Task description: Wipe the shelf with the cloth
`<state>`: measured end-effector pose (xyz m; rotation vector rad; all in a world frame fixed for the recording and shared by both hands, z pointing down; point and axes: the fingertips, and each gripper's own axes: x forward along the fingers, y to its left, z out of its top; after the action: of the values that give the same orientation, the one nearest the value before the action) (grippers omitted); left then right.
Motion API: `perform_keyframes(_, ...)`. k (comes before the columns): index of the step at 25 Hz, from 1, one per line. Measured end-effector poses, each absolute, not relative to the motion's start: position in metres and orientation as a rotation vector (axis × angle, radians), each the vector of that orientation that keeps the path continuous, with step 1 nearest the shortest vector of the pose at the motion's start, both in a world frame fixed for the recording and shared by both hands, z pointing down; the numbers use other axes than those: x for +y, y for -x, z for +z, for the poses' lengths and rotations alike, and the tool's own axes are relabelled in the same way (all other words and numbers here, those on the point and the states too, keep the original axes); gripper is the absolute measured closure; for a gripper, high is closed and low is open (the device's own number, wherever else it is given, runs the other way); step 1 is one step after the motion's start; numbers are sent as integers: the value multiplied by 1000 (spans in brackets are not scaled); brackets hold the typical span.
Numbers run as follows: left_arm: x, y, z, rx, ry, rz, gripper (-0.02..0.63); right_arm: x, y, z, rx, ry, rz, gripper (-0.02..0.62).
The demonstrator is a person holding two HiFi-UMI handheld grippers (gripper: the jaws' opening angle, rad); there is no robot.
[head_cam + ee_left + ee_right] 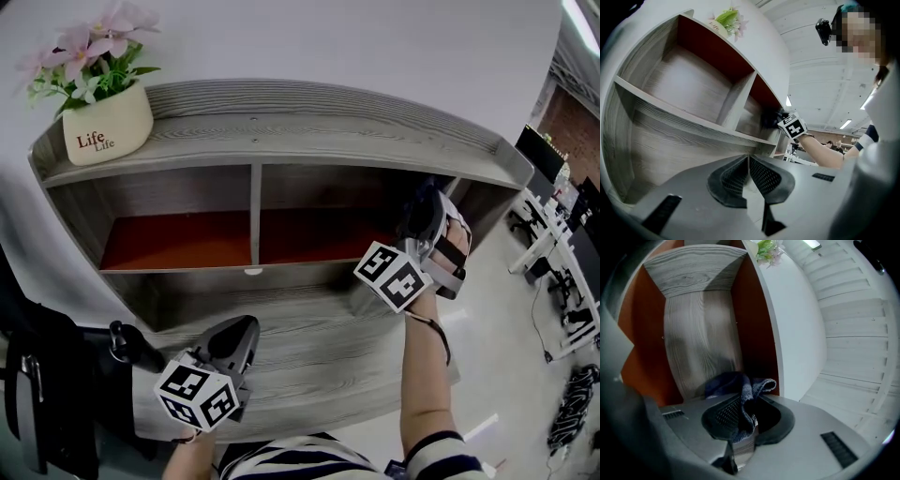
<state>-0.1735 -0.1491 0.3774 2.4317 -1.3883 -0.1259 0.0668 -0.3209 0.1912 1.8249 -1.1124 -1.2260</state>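
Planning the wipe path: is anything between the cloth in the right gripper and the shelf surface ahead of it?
Nothing visible. The dark blue woven cloth, clamped in the right gripper, faces the bare grey wood-grain shelf panel.

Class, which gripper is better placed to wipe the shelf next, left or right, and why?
Probably right. The right gripper is shut on the dark blue cloth inside the right compartment of the grey wooden shelf. The left gripper is shut on nothing, outside the compartments.

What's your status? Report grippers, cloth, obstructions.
Right gripper shut on cloth, inside shelf's right compartment. Left gripper shut, empty, held low. Nothing blocking.
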Motion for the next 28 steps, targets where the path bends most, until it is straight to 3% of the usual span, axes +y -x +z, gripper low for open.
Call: perform_keyframes(28, -142, 175, 385, -1388, -2413, -102, 581, -325, -62, 287, -1270, -1592, -933, 523)
